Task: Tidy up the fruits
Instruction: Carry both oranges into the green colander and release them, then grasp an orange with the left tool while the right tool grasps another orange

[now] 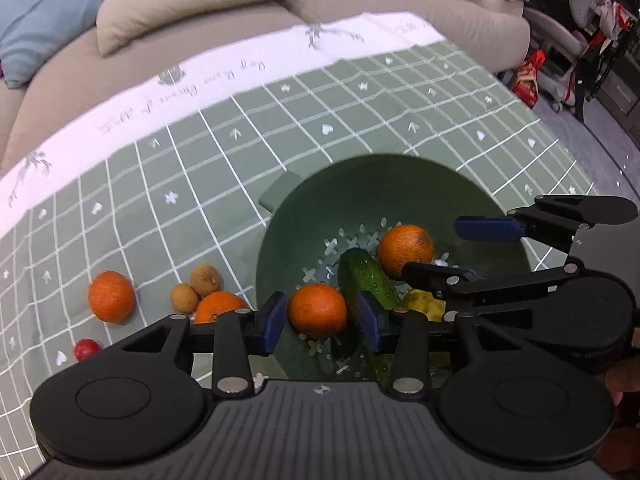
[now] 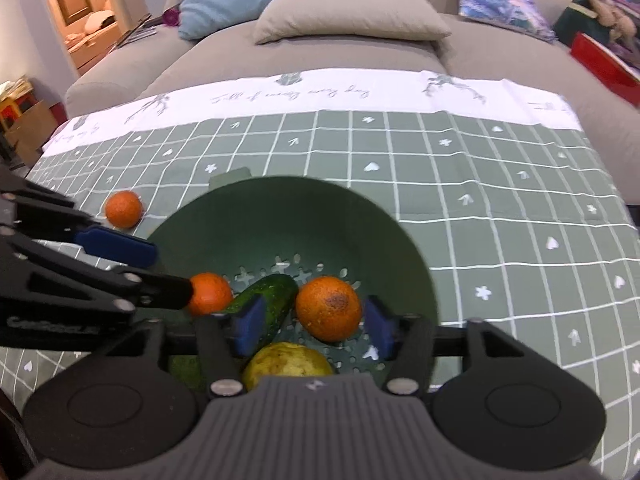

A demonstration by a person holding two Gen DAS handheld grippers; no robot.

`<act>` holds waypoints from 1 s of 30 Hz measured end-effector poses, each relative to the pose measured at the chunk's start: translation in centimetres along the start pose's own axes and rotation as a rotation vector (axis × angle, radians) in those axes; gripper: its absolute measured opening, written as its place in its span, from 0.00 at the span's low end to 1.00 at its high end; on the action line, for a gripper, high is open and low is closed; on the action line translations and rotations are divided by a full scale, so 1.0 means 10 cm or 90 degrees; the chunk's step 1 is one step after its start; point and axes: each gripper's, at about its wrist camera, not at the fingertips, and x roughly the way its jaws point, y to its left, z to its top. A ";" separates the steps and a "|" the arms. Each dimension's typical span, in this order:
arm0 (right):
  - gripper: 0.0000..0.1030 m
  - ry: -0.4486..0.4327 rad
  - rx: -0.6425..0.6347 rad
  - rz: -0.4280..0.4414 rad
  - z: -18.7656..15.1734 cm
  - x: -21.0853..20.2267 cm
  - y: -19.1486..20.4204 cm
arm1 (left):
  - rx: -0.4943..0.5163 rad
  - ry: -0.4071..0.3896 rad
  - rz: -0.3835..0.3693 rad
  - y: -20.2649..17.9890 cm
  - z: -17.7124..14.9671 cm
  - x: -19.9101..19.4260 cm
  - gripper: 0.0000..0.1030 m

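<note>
A green colander stands on the checked cloth. In it lie a cucumber, a spotted orange and a yellow pear. My left gripper is over the colander with an orange between its blue pads; the pads stand slightly off it. My right gripper is open over the colander, its pads either side of the spotted orange. On the cloth left of the colander lie two oranges, two brown fruits and a small red fruit.
A beige sofa with cushions stands behind the table's far edge. A white printed border runs along the cloth's far side. A chair and red bags are at the far right.
</note>
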 end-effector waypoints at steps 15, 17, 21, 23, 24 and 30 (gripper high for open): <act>0.76 -0.029 0.048 0.020 0.02 -0.43 0.37 | -0.064 -0.119 0.027 0.30 -0.35 -0.60 0.48; 0.76 -0.033 0.030 0.011 0.02 -0.45 0.47 | -0.083 -0.129 0.037 0.40 -0.42 -0.65 0.48; 0.75 -0.037 0.009 0.029 0.02 -0.47 0.64 | -0.121 -0.133 0.050 0.60 -0.58 -0.69 0.48; 0.75 -0.048 0.005 0.040 0.02 -0.46 0.72 | -0.137 -0.130 0.051 0.68 -0.68 -0.70 0.48; 0.75 -0.054 0.001 0.042 0.03 -0.46 0.77 | -0.143 -0.128 0.053 0.71 -0.72 -0.70 0.48; 0.73 -0.072 -0.072 0.075 0.07 -0.43 1.07 | -0.178 -0.124 0.049 0.90 -0.91 -0.71 0.48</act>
